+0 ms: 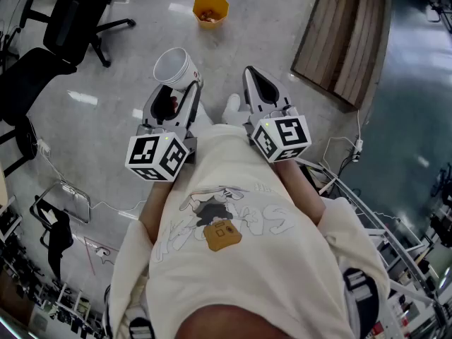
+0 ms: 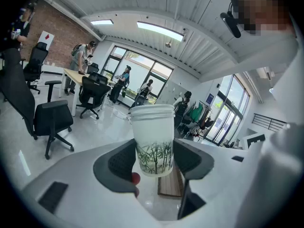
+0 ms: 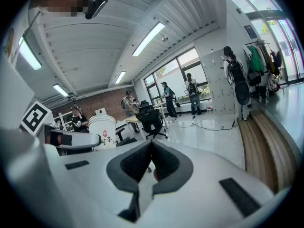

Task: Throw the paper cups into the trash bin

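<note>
Left gripper: the fingers stand wide and are closed on a paper cup. The pads press its lower wall from both sides, at 9 and 3 o'clock of the cup in the left gripper view. The cup is clear of the floor and mouth up. In the head view it leans a little toward 12 o'clock, and its white inside shows nothing in it. The left gripper view shows a rolled rim and a green bamboo print round the lower half of the cup. The base sits level with the fingertips.

Right gripper: the fingers are drawn together at the tips, and nothing is between them. In the head view it lies just beside the left gripper, at its 3 o'clock, and the two are not touching. Each gripper carries its marker cube at the near end, close against the person's cream sweatshirt. The right gripper view catches the same cup at 9 o'clock, with a red mark on its wall.

Trash bin: yellow, standing open on the floor at 12 o'clock of both grippers, well apart from them. Something brownish lies inside, too small to identify.

Surroundings: black office chairs stand at 10 o'clock in the head view. A wooden platform lies at 1 o'clock. Several persons stand far off by the windows.
</note>
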{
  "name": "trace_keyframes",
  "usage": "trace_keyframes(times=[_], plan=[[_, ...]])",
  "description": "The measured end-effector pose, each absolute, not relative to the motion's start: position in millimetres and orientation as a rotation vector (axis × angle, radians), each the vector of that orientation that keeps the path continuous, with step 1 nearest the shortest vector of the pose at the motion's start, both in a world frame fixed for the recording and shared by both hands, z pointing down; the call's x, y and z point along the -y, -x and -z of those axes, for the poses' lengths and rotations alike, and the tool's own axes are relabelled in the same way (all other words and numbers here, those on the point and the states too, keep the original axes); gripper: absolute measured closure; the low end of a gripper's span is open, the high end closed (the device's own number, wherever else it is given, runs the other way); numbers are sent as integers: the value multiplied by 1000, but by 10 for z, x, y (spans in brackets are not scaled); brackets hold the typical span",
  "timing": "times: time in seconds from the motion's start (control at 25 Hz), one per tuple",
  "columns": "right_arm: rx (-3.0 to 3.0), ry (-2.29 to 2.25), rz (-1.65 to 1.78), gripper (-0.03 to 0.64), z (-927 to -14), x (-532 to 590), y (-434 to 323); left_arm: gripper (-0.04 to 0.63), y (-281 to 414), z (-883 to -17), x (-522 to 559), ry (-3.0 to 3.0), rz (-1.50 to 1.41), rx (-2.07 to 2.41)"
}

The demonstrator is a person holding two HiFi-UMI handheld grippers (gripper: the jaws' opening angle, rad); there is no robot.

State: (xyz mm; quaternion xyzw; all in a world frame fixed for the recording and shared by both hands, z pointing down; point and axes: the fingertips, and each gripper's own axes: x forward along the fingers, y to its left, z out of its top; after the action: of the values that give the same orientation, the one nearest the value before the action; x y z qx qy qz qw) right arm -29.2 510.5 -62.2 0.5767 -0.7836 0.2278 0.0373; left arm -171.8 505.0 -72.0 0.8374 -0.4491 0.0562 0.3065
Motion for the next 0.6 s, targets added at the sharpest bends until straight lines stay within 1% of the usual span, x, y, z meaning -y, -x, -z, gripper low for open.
trace_keyframes(times=[0.28,0.6], plan=[[2401,-1791,-659,610,654,-5133,58,340,1546,634,-5000,-2188,-142,1179],[2439,-1815,-645,609,729,-5151,-365,339,1155,692,-5010,-2200,-171,1173]])
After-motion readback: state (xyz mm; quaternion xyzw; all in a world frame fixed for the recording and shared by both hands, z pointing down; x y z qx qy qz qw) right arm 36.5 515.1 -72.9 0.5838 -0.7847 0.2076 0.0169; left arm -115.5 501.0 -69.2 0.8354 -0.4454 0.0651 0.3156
